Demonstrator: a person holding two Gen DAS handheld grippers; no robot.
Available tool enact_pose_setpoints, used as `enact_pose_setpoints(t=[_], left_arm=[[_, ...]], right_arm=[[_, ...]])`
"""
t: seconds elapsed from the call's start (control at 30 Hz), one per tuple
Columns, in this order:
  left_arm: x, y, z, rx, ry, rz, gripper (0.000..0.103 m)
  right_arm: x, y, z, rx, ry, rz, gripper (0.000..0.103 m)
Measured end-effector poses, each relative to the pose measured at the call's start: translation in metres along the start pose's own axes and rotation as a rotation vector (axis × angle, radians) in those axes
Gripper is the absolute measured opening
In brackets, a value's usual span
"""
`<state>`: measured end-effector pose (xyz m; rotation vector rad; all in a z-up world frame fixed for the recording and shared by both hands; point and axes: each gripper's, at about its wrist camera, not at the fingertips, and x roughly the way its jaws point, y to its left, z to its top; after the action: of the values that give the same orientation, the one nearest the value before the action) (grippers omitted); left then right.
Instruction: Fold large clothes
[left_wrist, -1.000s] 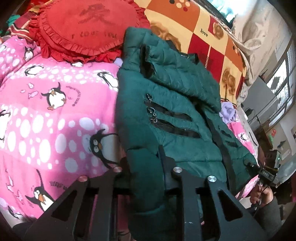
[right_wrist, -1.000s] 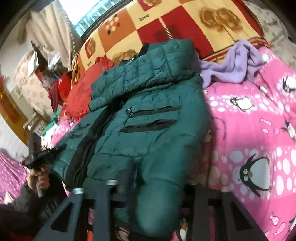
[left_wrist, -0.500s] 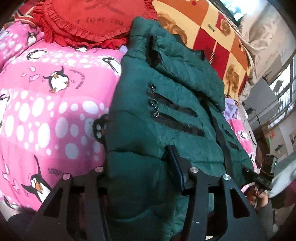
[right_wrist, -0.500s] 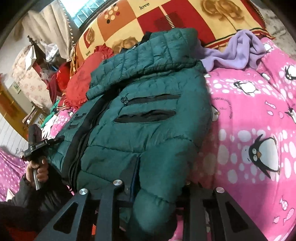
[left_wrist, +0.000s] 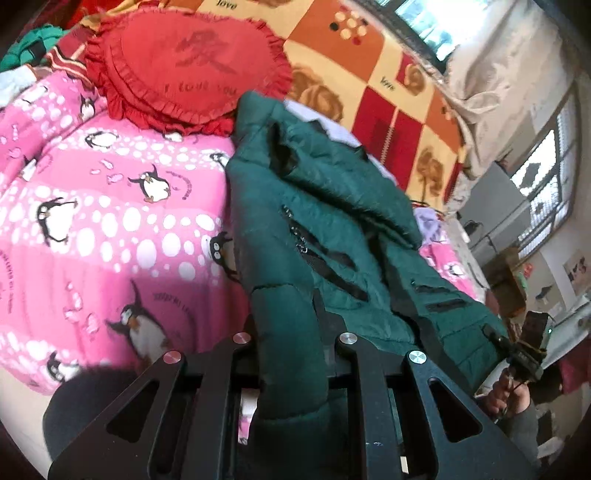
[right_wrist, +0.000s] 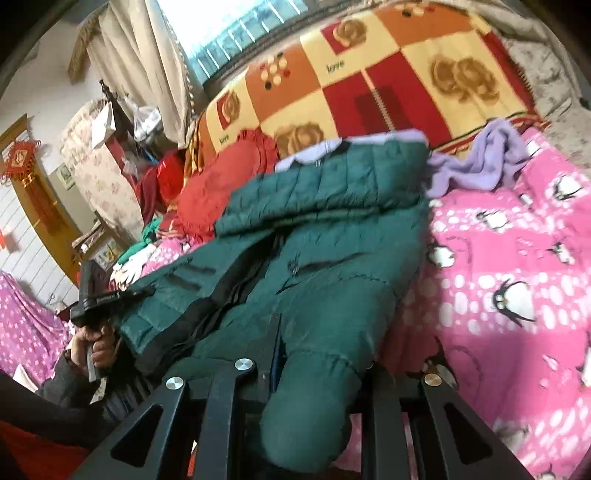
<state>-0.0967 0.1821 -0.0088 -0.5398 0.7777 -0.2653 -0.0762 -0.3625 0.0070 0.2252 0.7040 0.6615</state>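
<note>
- Two hand-held grippers at work, one sleeve each.
- Left gripper (left_wrist: 291, 325): jaws closing, near sleeve (left_wrist: 291, 354) of dark green quilted puffer jacket (left_wrist: 332, 221) between them, padded fabric bulging out on the near side of the fingers.
- Right gripper (right_wrist: 325, 354): clamped hard on the opposite sleeve (right_wrist: 314, 402), cuff end hanging down toward the lens.
- Jacket laid front-up on pink penguin-print quilt (left_wrist: 110, 221); black zip pockets and front placket showing; hood end away from both grippers, hem end near.
- Long axis: straight away from the grippers, hem to hood. Sleeves parallel to it along the two outer edges.
- Key relation: jacket body lies between the two grippers, inboard of each. Judged next move: carry each sleeve inward across the chest; neither hand nearer, each already on its own side.
- Risk, judged: puffy sleeve likely to spring back or slip from a narrow pinch.
- Beyond the hood: red heart-shaped frilled cushion (left_wrist: 184, 66), lilac fleece garment (right_wrist: 480, 162), and orange, red and cream checked blanket (right_wrist: 388, 92) against the far edge.
- Containers: none made out in either view.
</note>
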Motion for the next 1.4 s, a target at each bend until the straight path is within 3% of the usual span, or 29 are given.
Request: enact_pose_setpoints(t=[0.57,0.8,1.07,1.23,1.4], left_arm=[[-0.125,-0.055,-0.016,0.092,-0.206,-0.174,0.014],[-0.145,-0.081,0.003,0.139,-0.294,-0.203,0.014],[-0.085,-0.071,0.083,-0.074,-0.288,-0.148,0.014],[-0.002,-0.059,0.137,-0.071,-0.25,-0.01,0.014],[0.09,-0.022,0.15,-0.068,-0.16,0.132,0.014]], right_arm=[[-0.127,0.085,-0.004,-0.143,-0.211,0.017,0.018],[-0.142,0.089,0.016,-0.157,-0.312,0.033,0.018],[-0.083,0.049,0.086,-0.053,-0.358,0.006,0.018],[-0.006,-0.017,0.139,0.076,-0.296,-0.027,0.018],[0.083,-0.081,0.151,0.226,-0.193,-0.068,0.018]])
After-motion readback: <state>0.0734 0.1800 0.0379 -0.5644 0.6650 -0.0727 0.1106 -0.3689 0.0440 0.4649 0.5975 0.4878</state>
